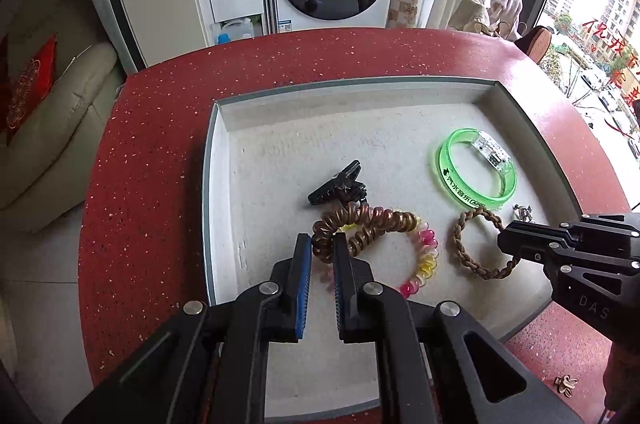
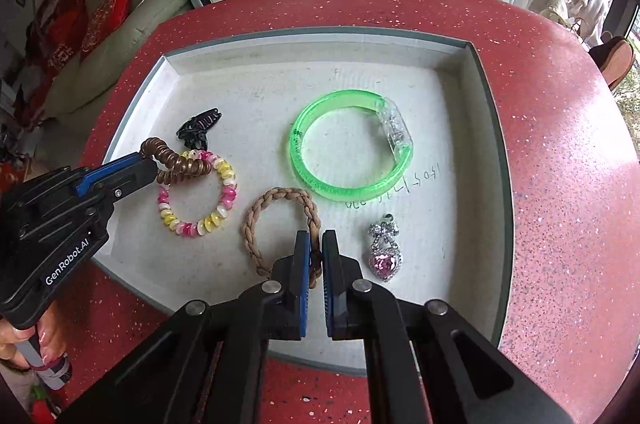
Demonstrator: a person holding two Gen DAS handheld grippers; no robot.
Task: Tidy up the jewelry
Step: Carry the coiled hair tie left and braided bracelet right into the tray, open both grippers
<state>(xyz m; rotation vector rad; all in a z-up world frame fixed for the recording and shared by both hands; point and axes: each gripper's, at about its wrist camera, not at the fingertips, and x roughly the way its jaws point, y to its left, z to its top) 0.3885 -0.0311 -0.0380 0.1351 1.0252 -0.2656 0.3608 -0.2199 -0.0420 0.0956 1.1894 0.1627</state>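
Left gripper [image 1: 322,238] pinching brown spiral hair tie [image 1: 352,224], which overlaps pink-yellow spiral tie [image 1: 424,256]. Right gripper [image 2: 316,236] pinching braided tan band [image 2: 276,224]. All in grey tray [image 2: 472,72]; green bangle [image 2: 348,152], heart pendant [image 2: 385,256] beside.

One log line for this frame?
left gripper: shut on brown coil tie | right gripper: shut on braided band | both in tray

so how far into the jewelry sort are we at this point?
Nothing looks sorted: everything lies loose in the white tray. In hand: left gripper closed on the brown spiral hair tie, right gripper closed on the braided brown bracelet. Left: green bangle, pink-yellow spiral hair tie, black hair clip, heart pendant.
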